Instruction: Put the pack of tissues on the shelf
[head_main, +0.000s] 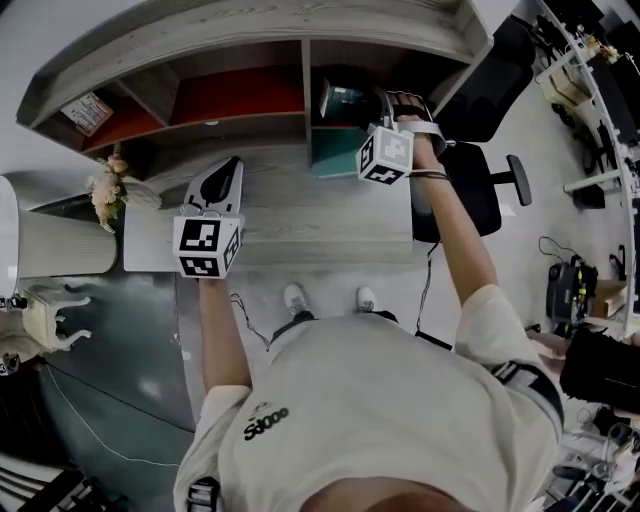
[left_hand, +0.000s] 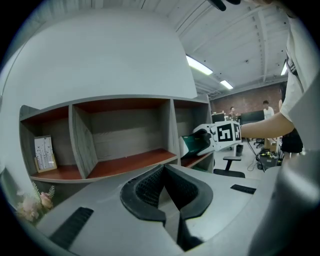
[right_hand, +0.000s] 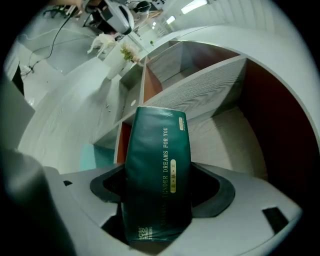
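Observation:
A dark green pack of tissues stands upright between the jaws of my right gripper, which is shut on it. In the head view the pack and right gripper are at the mouth of the right compartment of the grey shelf with red floors. The left gripper view shows the pack just above that compartment's floor; whether it touches I cannot tell. My left gripper hovers over the desk in front of the middle compartment, jaws shut and empty.
A small card leans in the shelf's left compartment. Pink flowers stand at the desk's left end. A teal box sits under the right compartment. A black office chair stands to the right of the desk.

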